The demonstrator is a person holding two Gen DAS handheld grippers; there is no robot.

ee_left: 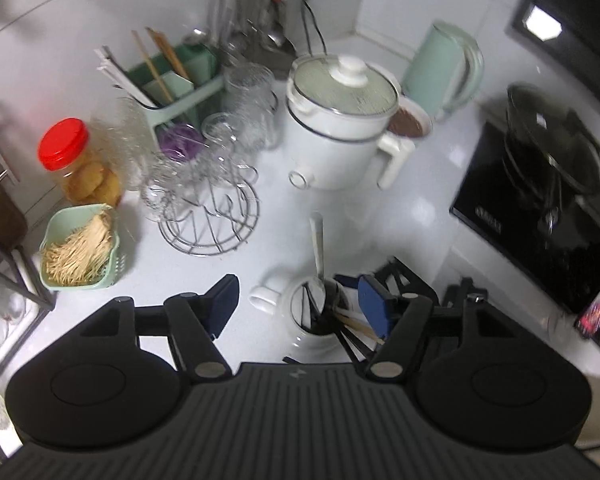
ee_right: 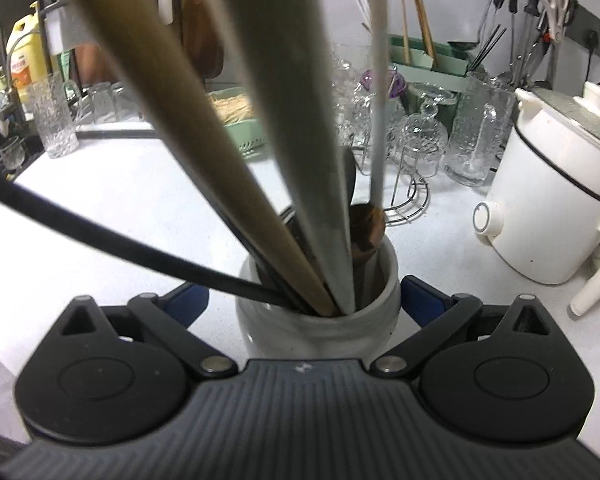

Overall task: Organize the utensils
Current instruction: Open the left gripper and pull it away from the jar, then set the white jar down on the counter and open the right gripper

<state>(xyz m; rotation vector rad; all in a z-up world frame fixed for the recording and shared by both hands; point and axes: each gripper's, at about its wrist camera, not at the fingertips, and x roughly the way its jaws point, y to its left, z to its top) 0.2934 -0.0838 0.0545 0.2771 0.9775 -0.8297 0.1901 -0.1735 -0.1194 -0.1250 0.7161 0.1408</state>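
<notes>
**Utensils dropped in mug, both grippers letting go**

White mug point(ee_right: 318, 312) sat on the counter point(ee_left: 260, 248) in front of the white cooker point(ee_left: 340, 136), holding upright utensils point(ee_right: 268, 160), handles fanning up and outward. Left gripper point(ee_left: 298, 308) spread, empty above the mug. Right gripper point(ee_right: 304, 300) spread wide around the mug, pads apparently clear. Likely next: back off and fetch any remaining utensils.

1 white mug point(ee_right: 318, 316) between the right jaws, holding approx 5 utensils: 1 tan stick, 1 grey handle, 1 thin white rod, 1 black stick, 1 brown spoon. Beyond the left jaws: 1 white cooker point(ee_left: 340, 128), 1 mint kettle point(ee_left: 444, 68), 1 red-lid jar point(ee_left: 76, 160), 1 wire rack point(ee_left: 208, 216).
</notes>
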